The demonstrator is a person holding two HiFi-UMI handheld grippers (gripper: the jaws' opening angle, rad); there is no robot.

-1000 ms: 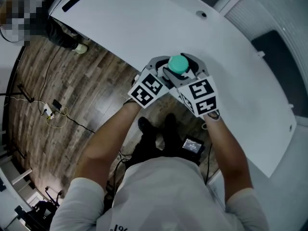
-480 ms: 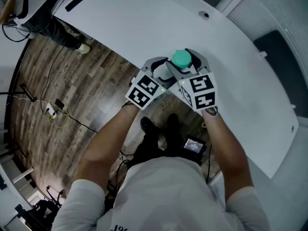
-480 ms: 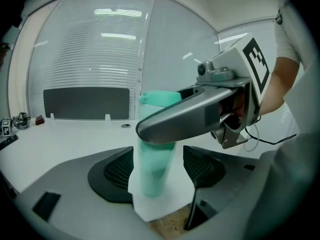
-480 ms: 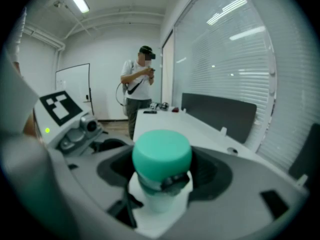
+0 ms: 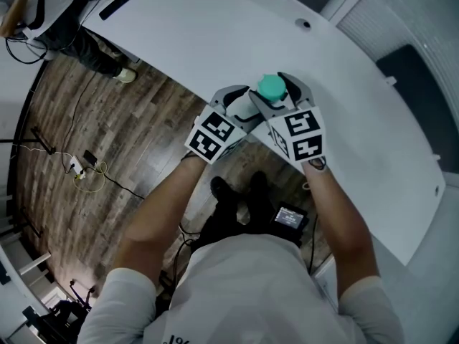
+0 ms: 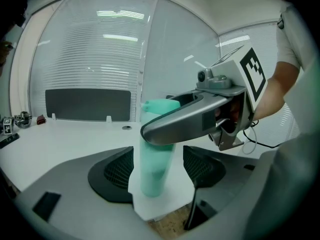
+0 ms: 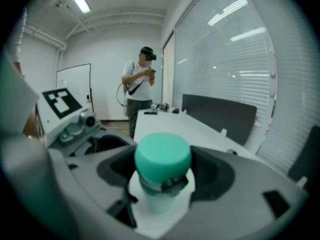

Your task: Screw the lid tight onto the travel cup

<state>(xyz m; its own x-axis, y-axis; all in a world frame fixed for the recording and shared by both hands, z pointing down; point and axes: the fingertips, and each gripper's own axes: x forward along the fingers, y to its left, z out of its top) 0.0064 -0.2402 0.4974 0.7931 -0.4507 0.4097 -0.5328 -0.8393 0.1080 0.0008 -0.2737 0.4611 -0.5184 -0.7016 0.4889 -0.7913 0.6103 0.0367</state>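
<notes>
Markings legible at this moment are black-and-white square patterns on my left marker cube (image 5: 214, 137) and right marker cube (image 5: 301, 136). Pale green travel cup (image 6: 151, 169) stands upright at the near edge of the white table (image 5: 215, 34), with its green lid (image 7: 162, 154) on top. My right claw (image 7: 164, 174) is closed around the lid, pads touching both sides. My left claw (image 6: 157, 164) straddles the cup body, jaws apart, with a strip of table showing on either side. Compared with half a second earlier, cup and claws sit almost unchanged; the left marker cube lies slightly lower and further left.
</notes>
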